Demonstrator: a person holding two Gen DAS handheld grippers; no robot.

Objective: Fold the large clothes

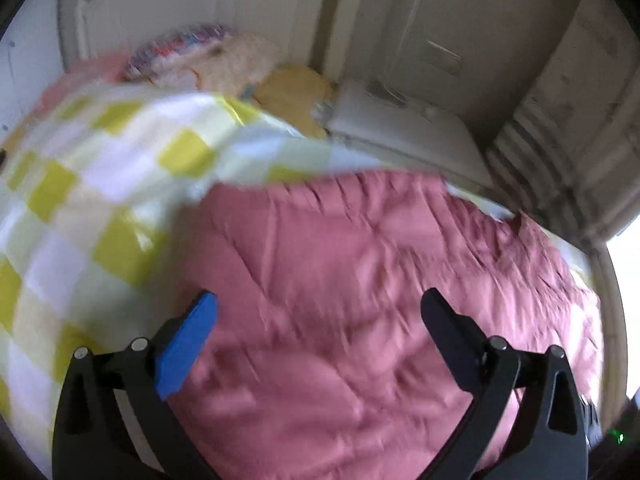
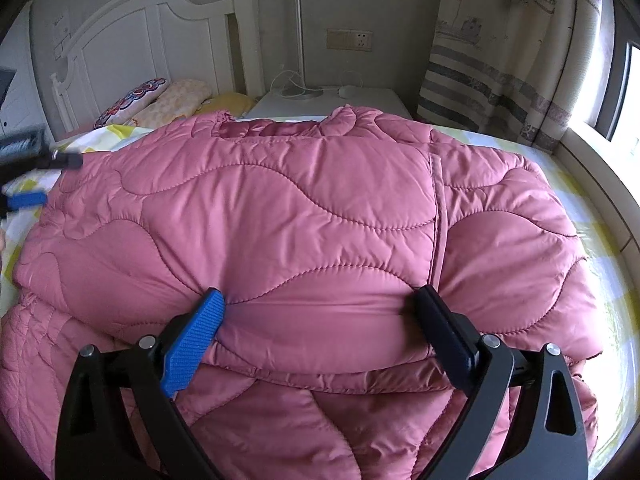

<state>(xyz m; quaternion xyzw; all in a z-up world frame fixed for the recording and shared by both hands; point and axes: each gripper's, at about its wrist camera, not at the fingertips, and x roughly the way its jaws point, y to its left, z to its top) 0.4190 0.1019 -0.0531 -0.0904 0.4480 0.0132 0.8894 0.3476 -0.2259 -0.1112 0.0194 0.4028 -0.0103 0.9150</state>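
Note:
A large pink quilted jacket [image 2: 304, 208] lies folded on the bed, collar toward the headboard. My right gripper [image 2: 318, 304] is open, its fingers pressed against a folded edge of the jacket on either side, not closed on it. My left gripper [image 1: 320, 308] is open and empty, held over the jacket [image 1: 360, 300] near its left side; that view is motion-blurred. The left gripper also shows in the right wrist view [image 2: 44, 178] at the jacket's left edge.
The bed has a yellow and white checked sheet [image 1: 100, 184]. Pillows [image 2: 160, 100] lie by the white headboard [image 2: 132, 40]. A white nightstand [image 2: 332, 102] with a lamp stands behind the bed. A striped curtain [image 2: 492, 72] and window are at right.

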